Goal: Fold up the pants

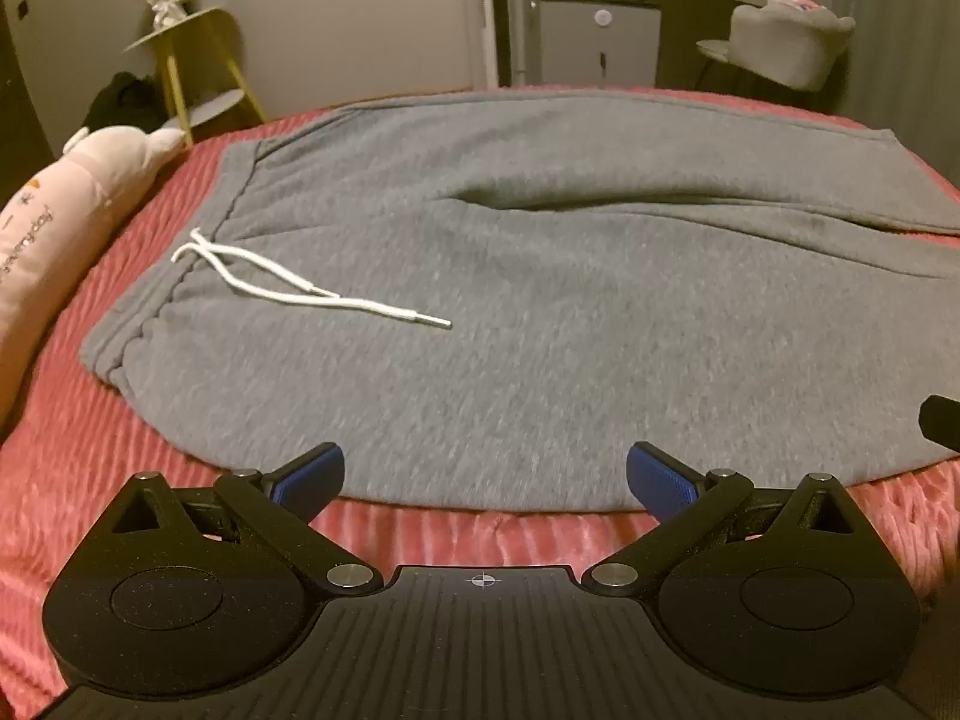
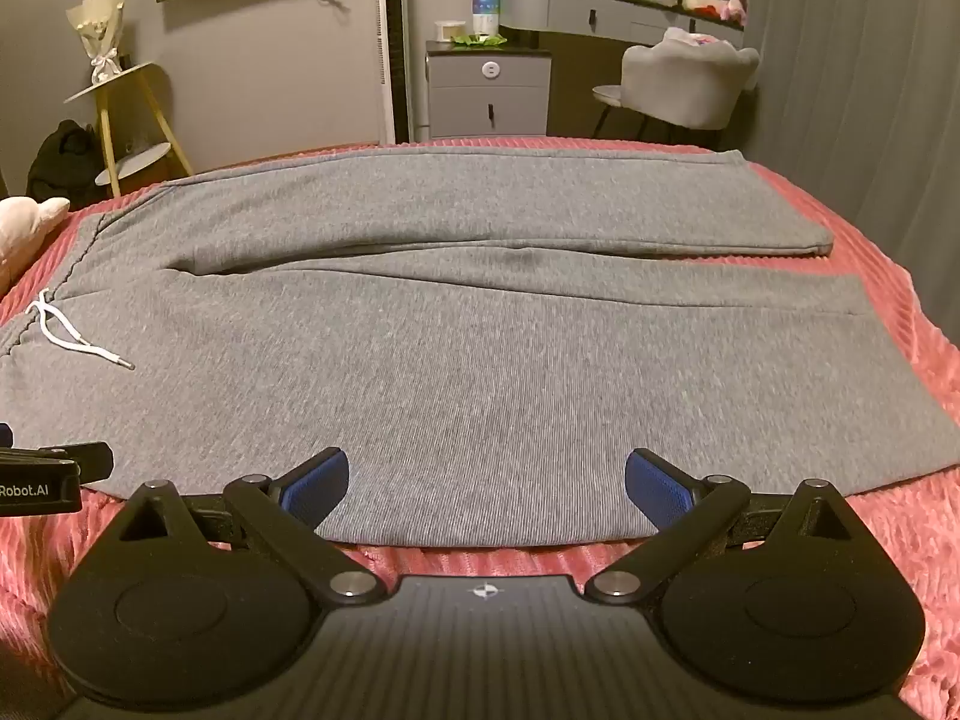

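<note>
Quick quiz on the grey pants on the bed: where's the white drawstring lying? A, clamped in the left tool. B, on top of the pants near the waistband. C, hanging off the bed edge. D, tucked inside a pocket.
B: the drawstring lies loose on the pants, trailing from the waistband.

Grey pants (image 1: 540,300), white drawstring (image 1: 288,288); pink ribbed bedspread (image 1: 90,450); plush (image 1: 90,180) seemingly pale pink.

The pants (image 1: 540,300) run past the frame's right edge (cuffs unseen).
</note>
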Available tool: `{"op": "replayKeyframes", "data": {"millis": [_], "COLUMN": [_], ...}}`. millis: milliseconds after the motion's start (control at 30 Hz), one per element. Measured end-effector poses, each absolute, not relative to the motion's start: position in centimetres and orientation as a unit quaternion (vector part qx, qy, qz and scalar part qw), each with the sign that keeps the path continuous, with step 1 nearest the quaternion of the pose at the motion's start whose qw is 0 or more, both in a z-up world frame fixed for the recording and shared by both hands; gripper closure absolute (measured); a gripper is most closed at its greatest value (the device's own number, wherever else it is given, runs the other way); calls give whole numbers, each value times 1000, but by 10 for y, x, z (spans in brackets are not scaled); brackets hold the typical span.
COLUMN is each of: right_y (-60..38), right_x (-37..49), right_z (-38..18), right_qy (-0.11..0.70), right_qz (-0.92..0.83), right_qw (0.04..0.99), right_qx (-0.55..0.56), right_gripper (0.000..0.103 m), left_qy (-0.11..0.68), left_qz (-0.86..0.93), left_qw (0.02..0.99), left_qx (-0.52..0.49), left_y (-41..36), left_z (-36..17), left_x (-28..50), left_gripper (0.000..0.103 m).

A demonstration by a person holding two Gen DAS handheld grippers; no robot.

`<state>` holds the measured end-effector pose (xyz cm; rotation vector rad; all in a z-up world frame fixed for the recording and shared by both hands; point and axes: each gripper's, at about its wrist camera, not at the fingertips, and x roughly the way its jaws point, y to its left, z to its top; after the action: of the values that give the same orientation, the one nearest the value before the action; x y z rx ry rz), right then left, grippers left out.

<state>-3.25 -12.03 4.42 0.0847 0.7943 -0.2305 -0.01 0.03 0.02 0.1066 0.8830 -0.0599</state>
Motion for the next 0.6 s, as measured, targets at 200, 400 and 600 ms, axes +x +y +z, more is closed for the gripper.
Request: {"op": "replayKeyframes", "data": {"millis": [200, 400, 600], "right_y": [-121, -121, -121], "right_x": [-33, -33, -33], "right_z": [44, 44, 44], "right_qy": [386, 386, 386], "right_qz": [-111, -111, -111], "right_qw": [915, 915, 915], "right_qx": [42, 43, 44], "right_gripper": [4, 4, 4], "left_qy": [428, 427, 430], "left_qz": [-28, -28, -28], "left_qw": [902, 902, 901], "left_qx": [53, 50, 50], "left_y": [0, 3, 0], "left_z": [0, 1, -1], "left_x": [0, -1, 0], "left_gripper": [0, 0, 0]}}
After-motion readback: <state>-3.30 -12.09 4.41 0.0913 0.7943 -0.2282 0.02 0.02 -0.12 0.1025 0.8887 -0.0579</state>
